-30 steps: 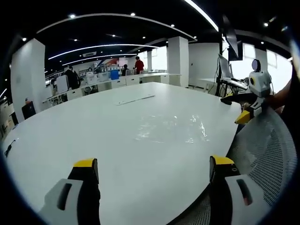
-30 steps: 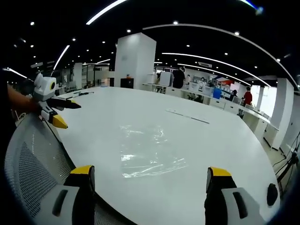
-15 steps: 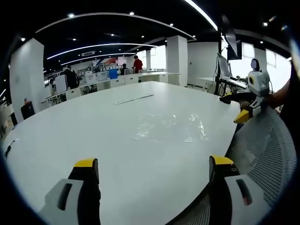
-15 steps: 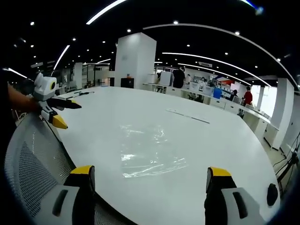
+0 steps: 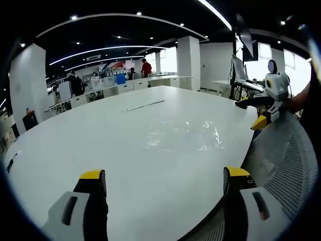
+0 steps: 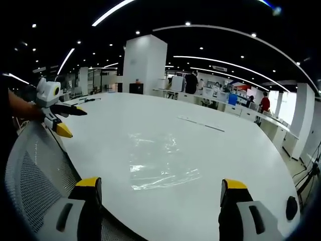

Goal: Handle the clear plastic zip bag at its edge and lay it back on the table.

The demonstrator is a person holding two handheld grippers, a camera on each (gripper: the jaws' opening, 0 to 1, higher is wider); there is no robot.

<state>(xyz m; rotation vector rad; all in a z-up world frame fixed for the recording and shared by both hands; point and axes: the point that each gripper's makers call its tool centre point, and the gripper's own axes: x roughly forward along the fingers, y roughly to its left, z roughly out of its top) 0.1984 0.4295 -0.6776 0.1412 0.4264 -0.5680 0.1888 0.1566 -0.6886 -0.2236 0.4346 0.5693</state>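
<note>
The clear plastic zip bag (image 6: 159, 161) lies flat and crinkled on the white table (image 6: 230, 150), a little ahead of my right gripper (image 6: 159, 196), whose jaws stand wide apart with nothing between them. In the left gripper view the bag (image 5: 183, 135) shows as a faint glossy patch right of the table's middle. My left gripper (image 5: 165, 188) is open and empty, held over the table's near edge. Each gripper shows in the other's view: the right gripper (image 5: 253, 111) at the right, the left gripper (image 6: 70, 119) at the left, both held by a hand.
A grey mesh chair back (image 5: 281, 165) sits by the table's near edge, seen again as the chair back (image 6: 35, 175) in the right gripper view. A thin strip (image 6: 199, 124) lies farther out on the table. Desks, pillars and people stand in the background.
</note>
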